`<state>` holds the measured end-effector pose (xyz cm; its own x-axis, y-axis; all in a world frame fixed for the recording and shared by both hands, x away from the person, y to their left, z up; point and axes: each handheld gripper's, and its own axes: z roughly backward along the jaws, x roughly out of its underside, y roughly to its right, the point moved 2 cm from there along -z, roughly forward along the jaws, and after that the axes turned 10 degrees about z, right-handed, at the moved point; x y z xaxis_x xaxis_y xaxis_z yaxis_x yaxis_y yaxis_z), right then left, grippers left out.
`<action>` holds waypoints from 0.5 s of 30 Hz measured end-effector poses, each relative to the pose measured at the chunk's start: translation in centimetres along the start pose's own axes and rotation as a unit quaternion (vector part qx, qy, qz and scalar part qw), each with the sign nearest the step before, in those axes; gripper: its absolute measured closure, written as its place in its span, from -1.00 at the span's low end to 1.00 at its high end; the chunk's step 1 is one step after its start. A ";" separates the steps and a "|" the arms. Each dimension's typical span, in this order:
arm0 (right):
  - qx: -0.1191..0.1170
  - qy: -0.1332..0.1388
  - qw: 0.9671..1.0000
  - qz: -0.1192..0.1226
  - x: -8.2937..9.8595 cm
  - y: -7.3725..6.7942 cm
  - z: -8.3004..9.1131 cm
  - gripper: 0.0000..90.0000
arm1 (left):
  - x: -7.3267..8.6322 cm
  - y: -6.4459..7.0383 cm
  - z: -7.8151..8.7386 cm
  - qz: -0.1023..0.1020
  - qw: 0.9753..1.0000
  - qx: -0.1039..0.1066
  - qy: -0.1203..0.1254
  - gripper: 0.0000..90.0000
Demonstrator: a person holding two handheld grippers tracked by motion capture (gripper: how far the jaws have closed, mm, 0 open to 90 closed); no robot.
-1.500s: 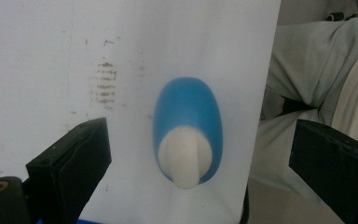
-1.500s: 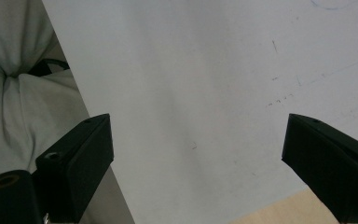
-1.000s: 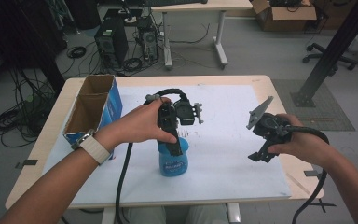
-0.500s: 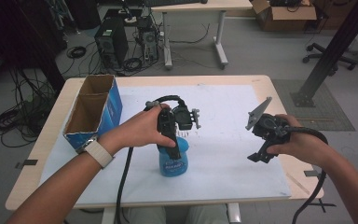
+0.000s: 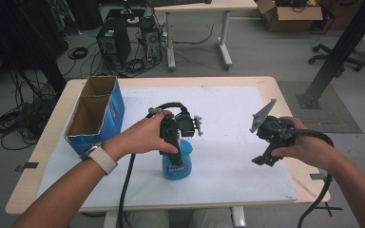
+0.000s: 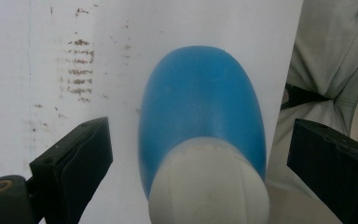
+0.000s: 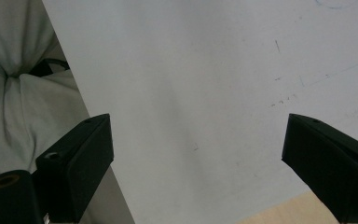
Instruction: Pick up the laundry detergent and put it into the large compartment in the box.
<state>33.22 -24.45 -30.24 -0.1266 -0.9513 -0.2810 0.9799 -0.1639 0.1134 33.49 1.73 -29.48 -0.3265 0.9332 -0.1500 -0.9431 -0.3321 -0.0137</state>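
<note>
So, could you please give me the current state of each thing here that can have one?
Blue bottle: upright on the white sheet, white cap on, not gripped.
Left gripper: open, jaws either side of the bottle's top, apart from it.
Right gripper: open, holding nothing, above the white sheet.
Cardboard box: open at the top, standing at the table's left edge.

Wood table (image 5: 285, 102) w/ white sheet (image 5: 228, 118), blue bottle (image 5: 177, 164), prob. cardboard box (image 5: 95, 116).
</note>
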 end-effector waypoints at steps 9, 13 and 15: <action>-0.001 0.000 1.000 0.000 0.0 0.0 0.0 -0.80 | 0.1 -0.2 -0.7 -0.002 1.000 0.002 -0.004 -0.76; -0.001 0.001 1.000 -0.001 0.0 0.0 0.0 -0.80 | 0.1 -0.3 -0.8 -0.002 1.000 -0.001 -0.006 -0.73; 0.003 0.001 1.000 -0.002 0.0 0.0 0.1 -0.80 | 0.1 -0.3 -0.9 -0.004 1.000 0.000 -0.007 -0.72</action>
<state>33.24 -24.51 -30.19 -0.1309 -0.9498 -0.2841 0.9785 -0.1698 0.1168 33.76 1.77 -30.36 -0.3194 0.9378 -0.1363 -0.9458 -0.3243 -0.0154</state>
